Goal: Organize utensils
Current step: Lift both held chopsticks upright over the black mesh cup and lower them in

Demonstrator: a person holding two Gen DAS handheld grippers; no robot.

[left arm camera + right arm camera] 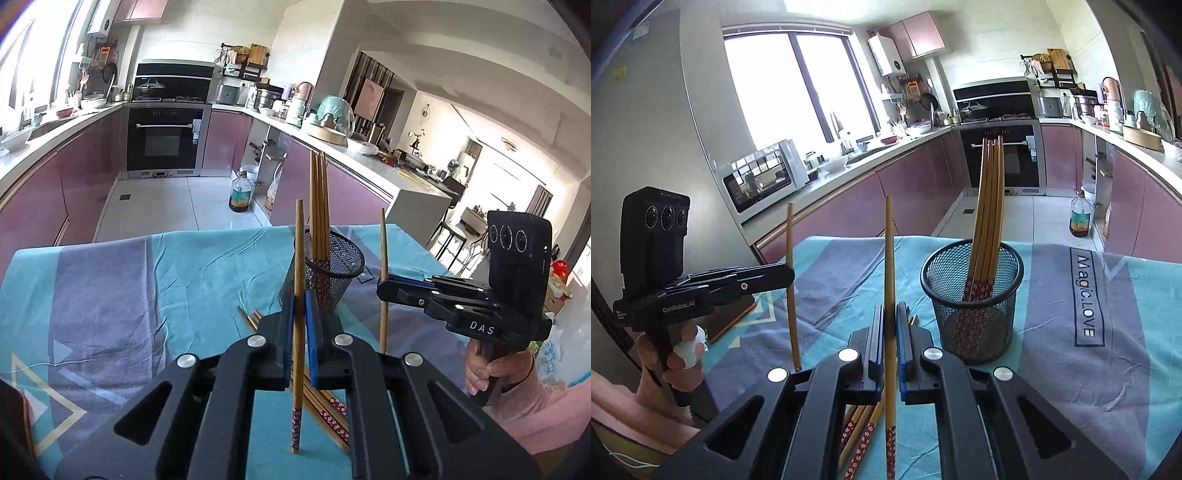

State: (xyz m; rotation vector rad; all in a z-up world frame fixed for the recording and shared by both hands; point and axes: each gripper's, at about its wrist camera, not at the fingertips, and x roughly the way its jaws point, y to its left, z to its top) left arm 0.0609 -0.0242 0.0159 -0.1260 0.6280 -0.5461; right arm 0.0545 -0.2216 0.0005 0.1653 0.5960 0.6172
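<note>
Several chopsticks (988, 206) already stand in the mesh cup (975, 302) ahead of both tools. Left tool (299, 306) and right tool (891, 321) each clamp one upright chopstick; loose chopsticks (860, 432) on the worktop (1071, 369) beneath remain.

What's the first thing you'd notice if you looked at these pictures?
Two black grippers, the left gripper and the right gripper, each hold one chopstick upright in shut jaws above the teal tablecloth. Just past them stands a black mesh cup already holding a bundle of chopsticks.

I see bright daylight from the window (798, 96), blown out white; both pictures stay sharp, with bent, dark fisheye edges.
</note>
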